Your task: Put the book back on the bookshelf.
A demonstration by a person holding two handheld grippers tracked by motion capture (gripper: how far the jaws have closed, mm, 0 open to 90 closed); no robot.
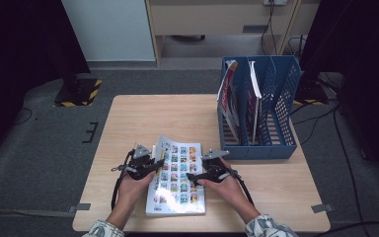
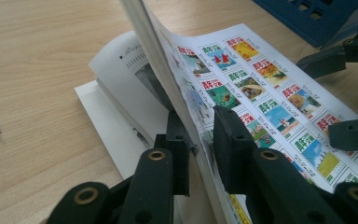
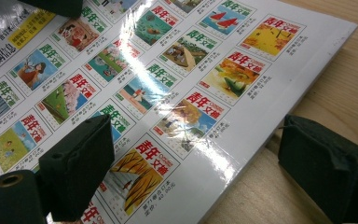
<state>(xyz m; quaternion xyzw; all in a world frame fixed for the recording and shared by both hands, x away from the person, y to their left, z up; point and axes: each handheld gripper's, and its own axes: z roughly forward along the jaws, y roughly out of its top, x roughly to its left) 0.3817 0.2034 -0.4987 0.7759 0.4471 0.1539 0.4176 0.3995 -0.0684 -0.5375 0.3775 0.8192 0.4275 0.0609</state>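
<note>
Flat on the desk [image 1: 128, 118], near a blue rack [image 1: 281, 103]: magazine [image 1: 177, 182], not yet lifted off. Left claw [image 2: 200, 135] clamped on its raised cover edge. Right claw [image 3: 191, 158] spread apart over the other side, gripping nothing. Probably still to go into the rack.

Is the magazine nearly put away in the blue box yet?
Not yet. Two magazines already stand in the blue file box. The third magazine still lies on the table. The left hand-held gripper has pinched its lifted edge, and the right hand-held gripper sits open over the other edge. Left to do, probably: lift it and slot it in.
</note>
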